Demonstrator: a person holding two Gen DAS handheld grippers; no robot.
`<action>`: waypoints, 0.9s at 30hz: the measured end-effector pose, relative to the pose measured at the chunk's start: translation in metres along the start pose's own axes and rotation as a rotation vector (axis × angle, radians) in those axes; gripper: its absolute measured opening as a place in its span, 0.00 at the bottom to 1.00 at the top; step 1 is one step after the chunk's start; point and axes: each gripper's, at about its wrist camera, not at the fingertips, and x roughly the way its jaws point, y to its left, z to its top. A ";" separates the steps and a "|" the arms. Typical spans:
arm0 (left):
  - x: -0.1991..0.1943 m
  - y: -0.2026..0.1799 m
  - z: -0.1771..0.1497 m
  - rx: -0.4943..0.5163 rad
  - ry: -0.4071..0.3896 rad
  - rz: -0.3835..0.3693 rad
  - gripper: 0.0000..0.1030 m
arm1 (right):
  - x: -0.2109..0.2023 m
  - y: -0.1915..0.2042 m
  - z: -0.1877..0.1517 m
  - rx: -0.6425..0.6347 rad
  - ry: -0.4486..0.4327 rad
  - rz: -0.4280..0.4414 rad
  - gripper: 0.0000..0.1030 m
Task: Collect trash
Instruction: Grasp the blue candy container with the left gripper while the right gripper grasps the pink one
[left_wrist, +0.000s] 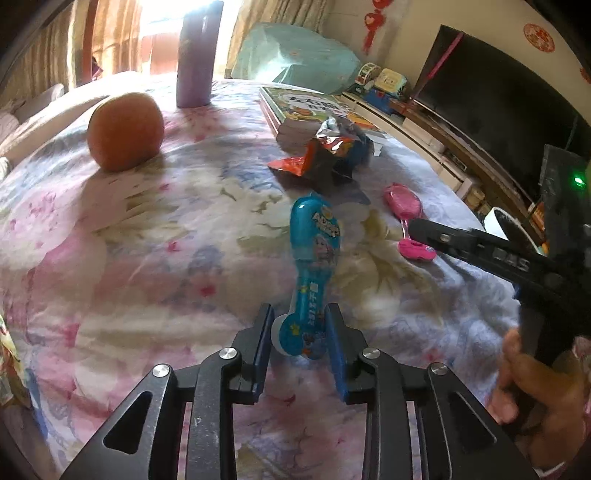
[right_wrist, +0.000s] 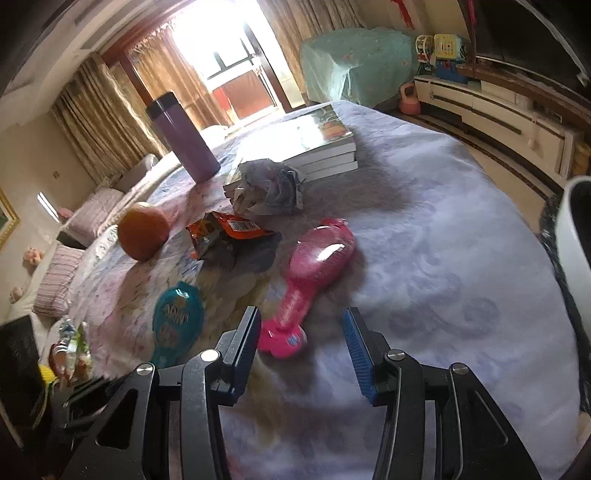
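A blue spoon-shaped candy toy (left_wrist: 314, 240) lies on the flowered bedspread (left_wrist: 166, 258). My left gripper (left_wrist: 299, 332) is shut on its round near end, both blue pads against it. A matching pink candy toy (right_wrist: 317, 254) lies to its right. The pink toy's flat base sits between the pads of my right gripper (right_wrist: 301, 332), close to the left pad, with a gap to the right pad. That gripper is open. In the left wrist view one right gripper finger (left_wrist: 461, 240) reaches over the pink toy (left_wrist: 402, 201). A torn red snack wrapper (right_wrist: 225, 236) and crumpled paper (right_wrist: 266, 188) lie farther back.
An orange (left_wrist: 125, 131), a purple flask (left_wrist: 197, 55) and a stack of books (left_wrist: 303, 110) stand on the bed behind the trash. A white bin (right_wrist: 576, 251) is off the bed's right edge. Snack packets (right_wrist: 70, 350) lie at the near left. A hand (left_wrist: 535, 387) holds the right gripper.
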 end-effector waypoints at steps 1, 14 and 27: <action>-0.001 0.000 -0.001 0.000 -0.004 -0.005 0.30 | 0.004 0.004 0.002 -0.013 0.006 -0.016 0.46; 0.002 -0.004 0.004 0.024 -0.023 0.018 0.56 | -0.018 0.002 -0.025 -0.089 0.034 -0.055 0.20; 0.013 -0.022 0.007 0.117 -0.016 0.065 0.19 | -0.019 0.002 -0.031 -0.108 0.021 -0.125 0.20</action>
